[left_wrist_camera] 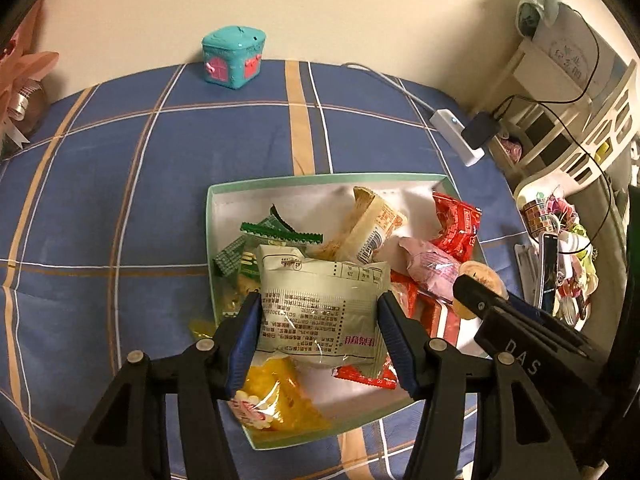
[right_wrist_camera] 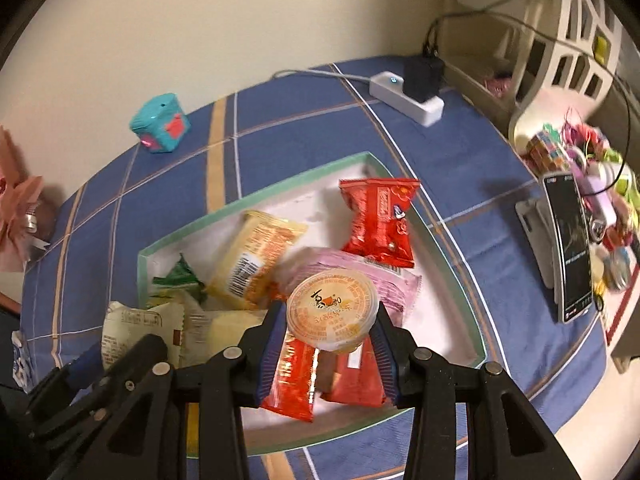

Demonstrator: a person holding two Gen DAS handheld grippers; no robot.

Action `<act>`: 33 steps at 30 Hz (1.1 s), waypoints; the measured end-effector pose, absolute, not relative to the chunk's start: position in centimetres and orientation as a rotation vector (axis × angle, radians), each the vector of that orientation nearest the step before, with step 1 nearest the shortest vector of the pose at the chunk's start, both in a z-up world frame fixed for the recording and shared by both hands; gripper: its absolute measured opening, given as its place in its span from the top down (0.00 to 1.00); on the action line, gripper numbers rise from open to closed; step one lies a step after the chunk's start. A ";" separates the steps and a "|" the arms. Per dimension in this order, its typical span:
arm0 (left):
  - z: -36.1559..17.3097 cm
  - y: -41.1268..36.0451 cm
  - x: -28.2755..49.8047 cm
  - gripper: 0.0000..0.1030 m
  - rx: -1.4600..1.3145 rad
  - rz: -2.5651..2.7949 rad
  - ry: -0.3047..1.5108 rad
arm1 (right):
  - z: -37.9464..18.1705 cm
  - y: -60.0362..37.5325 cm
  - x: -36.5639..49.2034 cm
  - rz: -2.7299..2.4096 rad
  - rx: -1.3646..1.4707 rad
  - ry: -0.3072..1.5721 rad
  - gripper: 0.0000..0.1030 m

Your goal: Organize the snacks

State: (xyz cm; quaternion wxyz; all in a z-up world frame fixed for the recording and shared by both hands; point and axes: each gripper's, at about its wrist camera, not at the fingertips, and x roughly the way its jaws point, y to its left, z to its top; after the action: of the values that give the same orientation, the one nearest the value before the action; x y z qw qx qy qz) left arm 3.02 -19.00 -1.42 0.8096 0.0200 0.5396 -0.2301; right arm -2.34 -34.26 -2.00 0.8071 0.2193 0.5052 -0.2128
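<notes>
Two claws are working over a green-rimmed tray [left_wrist_camera: 216, 240] that is sitting on a surface [left_wrist_camera: 120, 200] covered with a blue plaid cloth.

The left claw [left_wrist_camera: 318, 316] is gripping a pale printed snack packet [left_wrist_camera: 320, 300]; its blue pads are pressing on both side edges of the packet, which is hanging above the near left part of the tray. A yellow packet [left_wrist_camera: 276, 396] is lying beneath it, overlapping the tray's near rim.

The right claw [right_wrist_camera: 330, 334] is clamping a small round jelly cup [right_wrist_camera: 332, 306] with an orange-printed lid, the pads bearing on opposite sides of the cup. The cup is being held above the near middle of the tray, over two red packets [right_wrist_camera: 296, 376].

Other snacks are lying inside the tray: a red packet [right_wrist_camera: 378, 220] toward the far right corner, a pink packet [right_wrist_camera: 384, 280] beside the cup, a cream and orange packet [right_wrist_camera: 256, 256] in the middle, and green packets [right_wrist_camera: 180, 276] toward the left wall.

Away from the tray, a teal toy box [left_wrist_camera: 234, 58] is standing at the far edge near the wall, and a white power strip [right_wrist_camera: 408, 94] with a black plug is lying at the far right.
</notes>
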 end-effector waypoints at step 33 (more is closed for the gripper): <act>0.4 -8.4 -0.6 0.01 0.089 -0.140 1.040 | -1.4 -26.8 -7.5 -0.348 0.421 1.037 0.02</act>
State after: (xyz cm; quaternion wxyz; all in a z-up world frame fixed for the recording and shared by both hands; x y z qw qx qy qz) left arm -0.56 -8.37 0.36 0.8645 0.0424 0.4964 -0.0667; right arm -7.52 -26.76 -1.44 0.8332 0.1987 0.4892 -0.1642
